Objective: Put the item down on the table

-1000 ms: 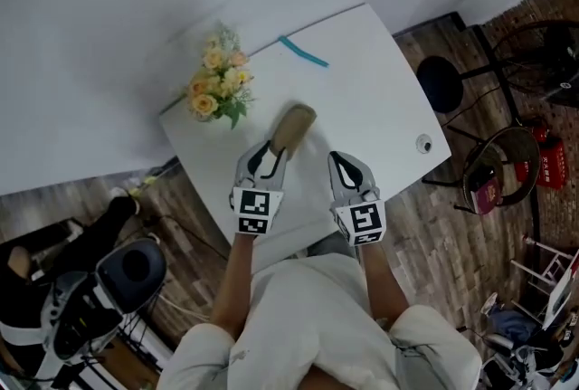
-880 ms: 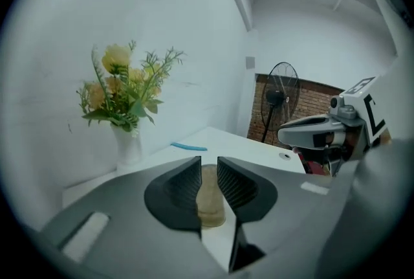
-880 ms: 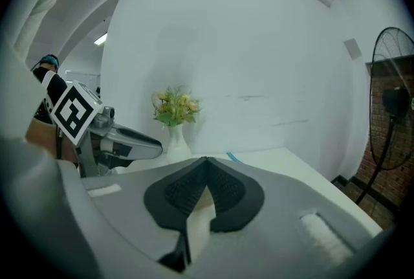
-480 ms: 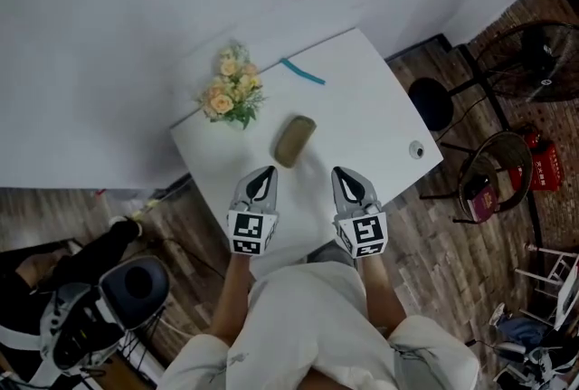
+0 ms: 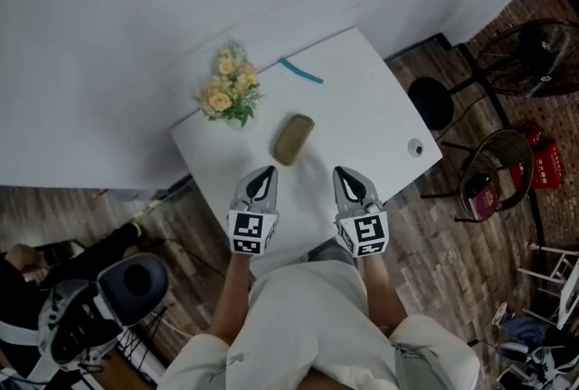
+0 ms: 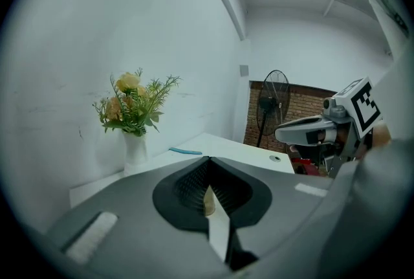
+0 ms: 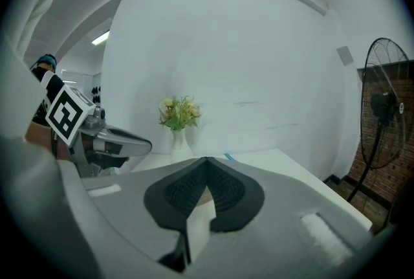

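Left tongs (image 5: 266, 173) and right tongs (image 5: 346, 174) hover side by side over the near edge of the table (image 5: 371, 99), both pressed together with nothing in them. The item (image 5: 294, 138) lies flat on the table just beyond the left tongs, clear of both, with flowers (image 5: 229, 94) far left and a blue strip (image 5: 301, 71) near the far edge. Over to the left gripper view: jaws meet at the tips, a tan sliver of the item (image 6: 208, 202) shows through the gap below them, and the right tongs (image 6: 284, 134) sit off to the right. Right gripper view: jaws closed too, empty, with the item (image 7: 206, 196) ahead and the flowers (image 7: 180, 112) beyond.
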A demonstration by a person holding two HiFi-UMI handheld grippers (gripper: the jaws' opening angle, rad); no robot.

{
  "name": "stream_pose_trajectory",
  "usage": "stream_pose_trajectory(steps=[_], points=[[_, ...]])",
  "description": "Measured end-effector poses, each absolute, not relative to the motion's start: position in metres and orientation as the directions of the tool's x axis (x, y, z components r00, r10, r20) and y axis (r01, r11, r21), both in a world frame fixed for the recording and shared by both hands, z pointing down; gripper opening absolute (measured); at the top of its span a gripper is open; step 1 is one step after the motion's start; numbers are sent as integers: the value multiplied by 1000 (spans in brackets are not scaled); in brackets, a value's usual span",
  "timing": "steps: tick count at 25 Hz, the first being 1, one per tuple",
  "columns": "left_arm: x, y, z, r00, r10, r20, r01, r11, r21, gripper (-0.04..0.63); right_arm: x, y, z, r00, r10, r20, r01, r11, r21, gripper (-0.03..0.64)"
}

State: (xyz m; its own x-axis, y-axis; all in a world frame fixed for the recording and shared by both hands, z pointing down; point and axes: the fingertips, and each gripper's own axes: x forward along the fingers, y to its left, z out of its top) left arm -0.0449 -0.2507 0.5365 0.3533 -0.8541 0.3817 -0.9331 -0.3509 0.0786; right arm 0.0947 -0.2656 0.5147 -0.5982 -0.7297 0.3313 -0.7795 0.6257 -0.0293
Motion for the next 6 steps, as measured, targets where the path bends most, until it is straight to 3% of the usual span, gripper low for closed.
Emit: stream_pose_trajectory(steps=[6], points=[[-36, -246, 531, 343, -864, 369, -937, -342, 70, 12, 101, -262, 513, -614, -719, 325, -768, 640, -35, 3]])
